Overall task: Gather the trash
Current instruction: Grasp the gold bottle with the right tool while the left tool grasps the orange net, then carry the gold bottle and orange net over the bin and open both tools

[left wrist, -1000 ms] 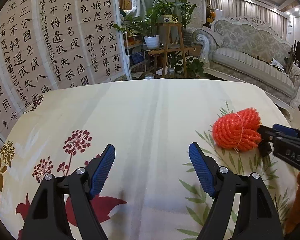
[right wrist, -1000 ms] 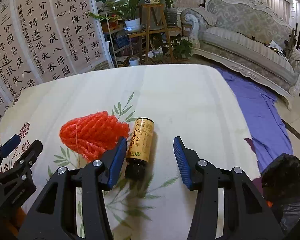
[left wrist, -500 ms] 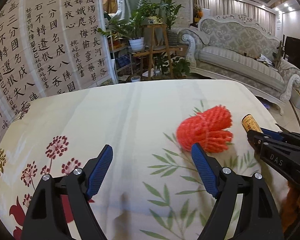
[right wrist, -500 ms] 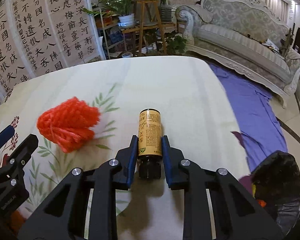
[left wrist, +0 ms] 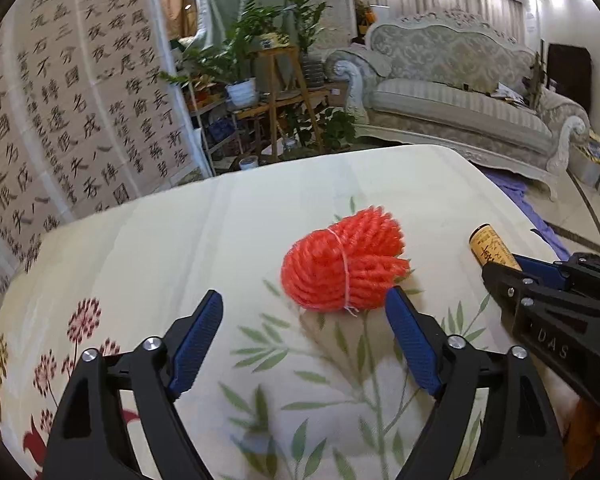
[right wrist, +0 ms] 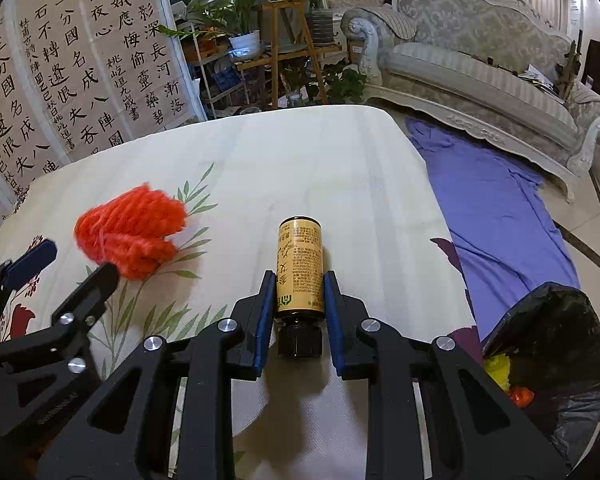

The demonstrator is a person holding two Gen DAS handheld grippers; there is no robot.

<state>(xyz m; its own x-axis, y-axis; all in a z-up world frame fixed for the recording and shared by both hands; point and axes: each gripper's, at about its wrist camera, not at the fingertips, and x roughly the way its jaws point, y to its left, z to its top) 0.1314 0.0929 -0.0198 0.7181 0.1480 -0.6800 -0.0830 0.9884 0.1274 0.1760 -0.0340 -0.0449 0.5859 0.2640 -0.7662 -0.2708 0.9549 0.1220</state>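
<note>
The right gripper (right wrist: pixel 298 304) is clamped on the bottle (right wrist: pixel 300 268). The left gripper (left wrist: pixel 306 338) has just been widening, nothing between its pads, the net (left wrist: pixel 342 266) just ahead.

The black trash bag (right wrist: pixel 548 352) is cut off at frame edge.

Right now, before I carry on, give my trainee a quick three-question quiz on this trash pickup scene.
1. True or false: the right gripper is shut on the small bottle.
2. What lies just ahead of the open left gripper: A) red mesh bundle, B) a cup, C) a book?
3. Fill in: beside the table, on the right, stands a black ____.

Key: 1 true; 2 A; 3 trash bag.
</note>
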